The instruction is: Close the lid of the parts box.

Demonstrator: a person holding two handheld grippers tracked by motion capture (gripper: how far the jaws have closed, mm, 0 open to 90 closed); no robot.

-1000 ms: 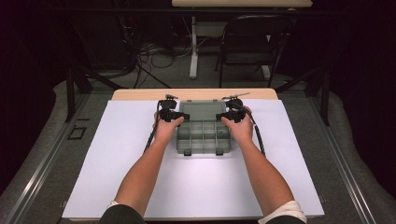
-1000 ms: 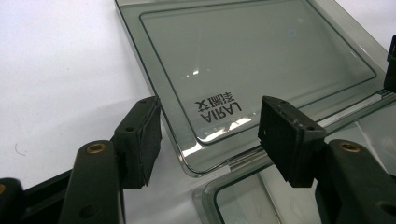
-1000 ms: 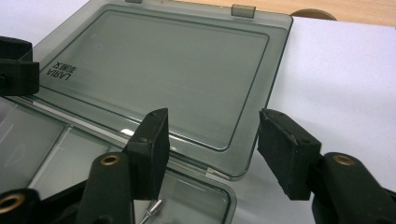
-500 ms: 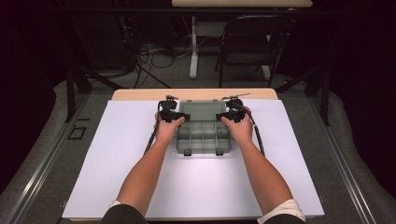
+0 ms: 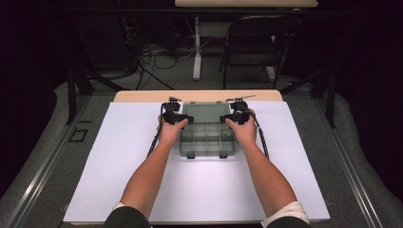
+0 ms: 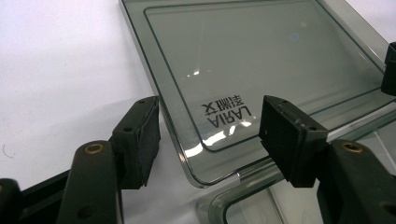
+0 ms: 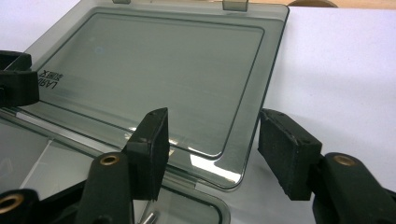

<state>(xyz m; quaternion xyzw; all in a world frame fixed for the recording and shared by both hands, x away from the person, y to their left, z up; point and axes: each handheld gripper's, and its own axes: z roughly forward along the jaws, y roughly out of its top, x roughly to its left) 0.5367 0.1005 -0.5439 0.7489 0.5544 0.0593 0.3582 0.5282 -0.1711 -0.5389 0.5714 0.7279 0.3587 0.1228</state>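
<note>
**Both grippers at the corners of the opened box lid**

A smoky grey transparent plastic organiser box lies in the middle of the white paper sheet on the table. Its flat lid is opened and lies back on the sheet, beyond the compartments. The left gripper has its jaws wide apart around the near left corner of the lid, and the pads do not press it. The right gripper is also wide open around the near right corner, holding nothing.

change: none visible | hands, jaws, organizer box: same places
</note>
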